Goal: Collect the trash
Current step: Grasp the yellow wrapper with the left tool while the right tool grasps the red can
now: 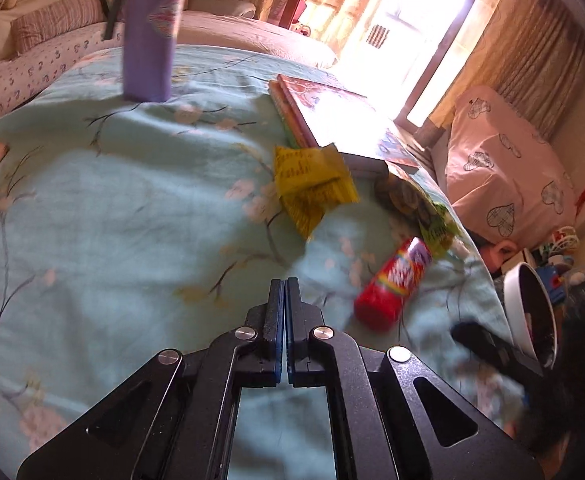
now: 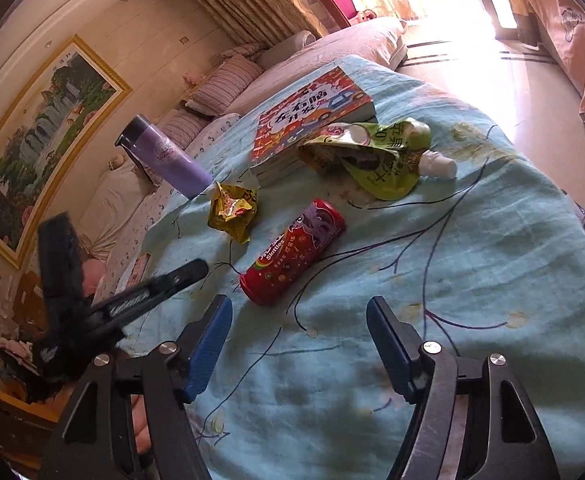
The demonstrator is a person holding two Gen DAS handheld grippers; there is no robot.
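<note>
On a light blue flowered cloth (image 1: 112,208) (image 2: 472,280) lie a red Skittles tube (image 1: 392,284) (image 2: 294,252), a crumpled yellow wrapper (image 1: 312,188) (image 2: 232,210) and a green spouted pouch (image 1: 420,208) (image 2: 372,156). My left gripper (image 1: 284,292) is shut and empty, just left of the tube; it also shows in the right wrist view (image 2: 196,270). My right gripper (image 2: 298,316) is open and empty, hovering just in front of the tube; one of its fingers (image 1: 488,346) shows at the left wrist view's right edge.
A purple flask (image 1: 152,32) (image 2: 164,158) stands at the far side. A stack of books (image 1: 324,120) (image 2: 308,124) lies beside the pouch. A white bin (image 1: 532,312) stands past the table's right edge. A sofa (image 1: 52,40) runs behind.
</note>
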